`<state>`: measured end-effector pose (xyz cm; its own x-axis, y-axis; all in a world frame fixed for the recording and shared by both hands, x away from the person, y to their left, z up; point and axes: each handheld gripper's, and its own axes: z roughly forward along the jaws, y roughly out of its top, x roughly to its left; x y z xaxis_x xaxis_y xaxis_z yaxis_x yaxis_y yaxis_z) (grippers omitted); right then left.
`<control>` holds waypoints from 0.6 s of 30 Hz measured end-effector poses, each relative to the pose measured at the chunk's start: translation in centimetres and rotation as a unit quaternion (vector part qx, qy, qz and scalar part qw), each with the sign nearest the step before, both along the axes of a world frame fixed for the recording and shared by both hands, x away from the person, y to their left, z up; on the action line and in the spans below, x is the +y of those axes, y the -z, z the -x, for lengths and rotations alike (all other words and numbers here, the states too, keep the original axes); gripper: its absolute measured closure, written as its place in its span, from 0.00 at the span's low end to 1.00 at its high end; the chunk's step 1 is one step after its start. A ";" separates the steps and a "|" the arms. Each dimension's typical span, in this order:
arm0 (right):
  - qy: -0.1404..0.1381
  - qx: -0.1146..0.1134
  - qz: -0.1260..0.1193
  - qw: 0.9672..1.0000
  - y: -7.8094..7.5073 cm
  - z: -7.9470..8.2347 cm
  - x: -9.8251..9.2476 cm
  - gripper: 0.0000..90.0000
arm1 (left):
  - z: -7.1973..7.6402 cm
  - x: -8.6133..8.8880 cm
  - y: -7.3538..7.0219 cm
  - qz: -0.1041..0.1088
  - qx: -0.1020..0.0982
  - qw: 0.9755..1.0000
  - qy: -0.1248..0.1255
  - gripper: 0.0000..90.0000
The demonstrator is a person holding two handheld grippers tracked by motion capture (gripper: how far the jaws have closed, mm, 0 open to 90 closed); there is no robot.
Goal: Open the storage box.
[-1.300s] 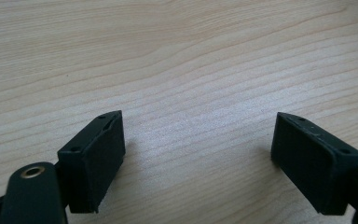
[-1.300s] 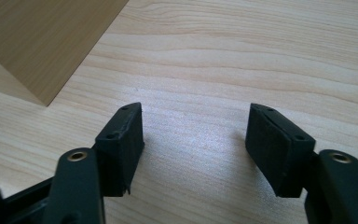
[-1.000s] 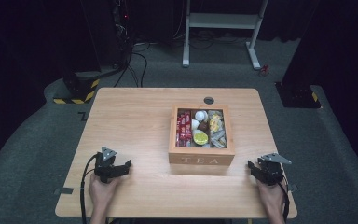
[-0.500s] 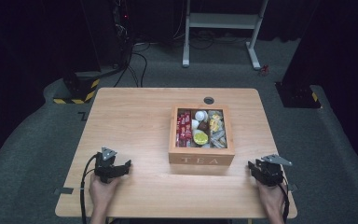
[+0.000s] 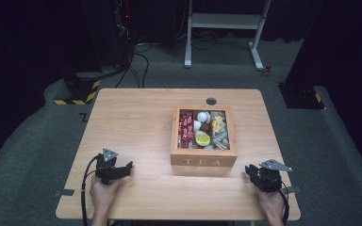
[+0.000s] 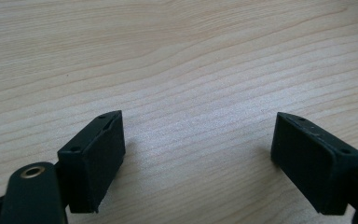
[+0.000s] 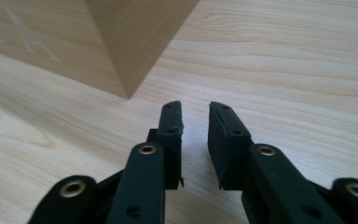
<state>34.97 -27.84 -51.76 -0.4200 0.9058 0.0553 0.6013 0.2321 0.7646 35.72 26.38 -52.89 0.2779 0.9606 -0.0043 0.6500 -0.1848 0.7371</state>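
A wooden box [image 5: 203, 161] marked TEA stands open-topped on the table's right half, holding red packets [image 5: 186, 129], a yellow piece [image 5: 202, 138] and other small items. My left gripper [image 5: 128, 168] rests near the front left of the table, its jaws wide open [image 6: 198, 149] over bare wood. My right gripper [image 5: 248, 170] lies by the box's front right corner [image 7: 135, 42]. Its jaws have just been closing and now stand a narrow gap apart [image 7: 196, 116], with nothing between them.
The wooden table [image 5: 136, 117] has a round cable hole [image 5: 211, 101] at the back. Beyond it on the grey floor stand a white frame [image 5: 226, 21] and dark equipment with cables [image 5: 122, 28].
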 end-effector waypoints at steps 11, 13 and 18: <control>-0.067 -0.005 -0.010 0.998 -0.3 0.6 2.4 0.98 | 0.0 0.0 0.0 -0.001 0.000 1.000 0.001 0.20; -0.069 -0.002 -0.013 0.998 -0.2 0.6 2.6 0.99 | 0.0 0.0 0.0 0.000 0.000 1.000 0.000 0.20; -0.093 0.001 -0.010 0.996 -0.2 0.6 4.0 1.00 | 0.0 0.0 0.0 0.000 0.000 1.000 0.000 0.20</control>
<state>34.39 -23.85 -51.61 -0.5801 0.8112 0.0740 0.5512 0.3240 0.7689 35.72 26.38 -52.89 0.2778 0.9606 -0.0040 0.6501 -0.1849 0.7370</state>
